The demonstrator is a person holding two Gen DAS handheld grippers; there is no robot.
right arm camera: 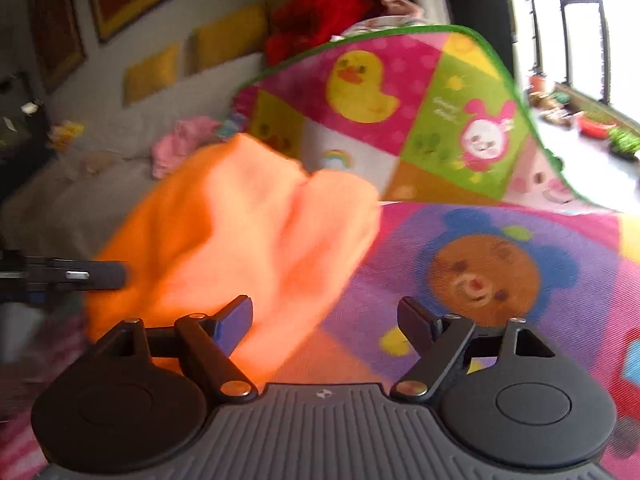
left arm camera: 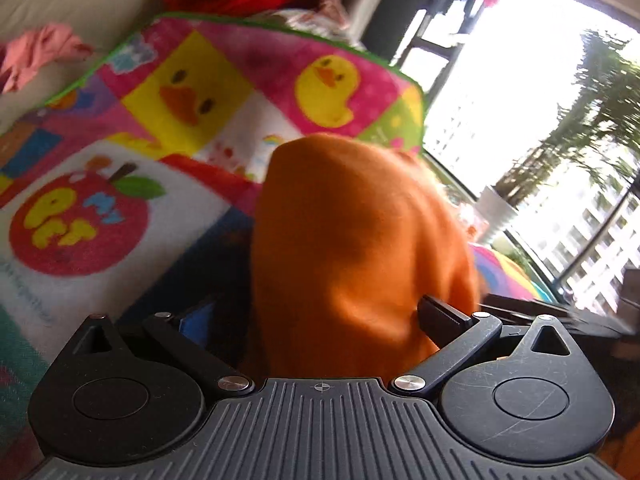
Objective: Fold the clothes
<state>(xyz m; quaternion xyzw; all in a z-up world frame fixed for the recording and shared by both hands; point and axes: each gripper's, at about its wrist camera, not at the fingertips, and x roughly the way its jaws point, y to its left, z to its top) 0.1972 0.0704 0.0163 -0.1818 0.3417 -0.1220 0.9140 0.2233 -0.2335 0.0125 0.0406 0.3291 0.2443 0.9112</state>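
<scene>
An orange garment [left arm camera: 352, 248] hangs bunched in front of my left gripper [left arm camera: 320, 316], between its spread fingers; the left finger is partly hidden and I cannot see whether anything is clamped. In the right wrist view the same orange garment [right arm camera: 248, 232] drapes over the left side, covering my right gripper's left finger. My right gripper [right arm camera: 326, 320] is open with nothing between its fingers. The other gripper [right arm camera: 68, 274] shows at the left edge of that view, touching the cloth.
A colourful cartoon play mat [left arm camera: 192, 92] with ducks and an apple lies under the work, also in the right wrist view [right arm camera: 480, 248], its far edge curled up. A pink garment [right arm camera: 180, 144] and red cloth [right arm camera: 316, 16] lie on a sofa behind. Windows stand at the right.
</scene>
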